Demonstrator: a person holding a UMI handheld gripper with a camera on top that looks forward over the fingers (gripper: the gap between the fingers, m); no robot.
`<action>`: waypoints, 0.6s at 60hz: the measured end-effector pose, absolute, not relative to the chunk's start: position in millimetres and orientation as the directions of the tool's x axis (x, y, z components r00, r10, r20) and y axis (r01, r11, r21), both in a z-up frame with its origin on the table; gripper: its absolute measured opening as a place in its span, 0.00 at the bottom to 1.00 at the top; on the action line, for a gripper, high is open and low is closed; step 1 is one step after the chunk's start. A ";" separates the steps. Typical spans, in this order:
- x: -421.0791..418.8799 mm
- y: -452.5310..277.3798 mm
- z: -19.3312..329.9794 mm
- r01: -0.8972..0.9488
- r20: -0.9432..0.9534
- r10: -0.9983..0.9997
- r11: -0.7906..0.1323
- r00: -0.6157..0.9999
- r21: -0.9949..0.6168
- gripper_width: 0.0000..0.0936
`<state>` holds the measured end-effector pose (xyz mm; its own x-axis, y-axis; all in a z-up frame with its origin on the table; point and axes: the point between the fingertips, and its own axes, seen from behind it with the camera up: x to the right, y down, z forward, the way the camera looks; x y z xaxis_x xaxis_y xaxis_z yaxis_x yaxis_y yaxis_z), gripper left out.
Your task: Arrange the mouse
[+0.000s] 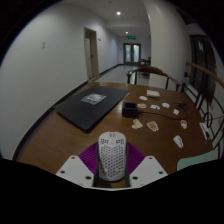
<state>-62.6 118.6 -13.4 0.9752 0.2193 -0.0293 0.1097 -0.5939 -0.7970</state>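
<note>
Left finger [76, 170] sits at lower left of frame, white, with purple pad on its inner face. Gripper [112, 172] is partly open, roughly mouse-width. Mouse [112, 156] stands between the 2 fingers at bottom centre: white shell with honeycomb perforations. Both pads look to be against its sides, so it reads as gripped, though the exact contact line is hidden by the shell. Mouse long axis runs along the fingers, straight away from the camera, toward the top of frame. Which end is the button end, cannot tell.

Upper left of centre: dark desk mat [92, 105] lies on the wooden table [60, 135], with a small white item [93, 98] on it, too small to identify. It is well beyond the fingers.

Right of centre: several small pale objects [152, 126] are scattered on the table, beyond the mouse and apart from it.

Right finger [148, 170] sits at lower right, mirror of the left.

Far background at top of frame: corridor with a door [132, 52] and a green sign above it.
</note>
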 end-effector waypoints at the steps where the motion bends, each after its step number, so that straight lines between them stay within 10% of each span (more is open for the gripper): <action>1: -63.6 115.6 -9.6 0.104 -0.042 0.228 -0.592 0.973 -0.799 0.38; 19: 111.0 42.1 182.0 0.131 0.114 0.076 -0.284 0.991 -0.950 0.37; 36: 242.8 -4.3 7.6 -0.023 0.039 -0.090 -0.599 0.995 -0.801 0.37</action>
<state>242.8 -4.3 7.6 0.9951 -0.0905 0.0391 -0.0229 -0.5985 -0.8008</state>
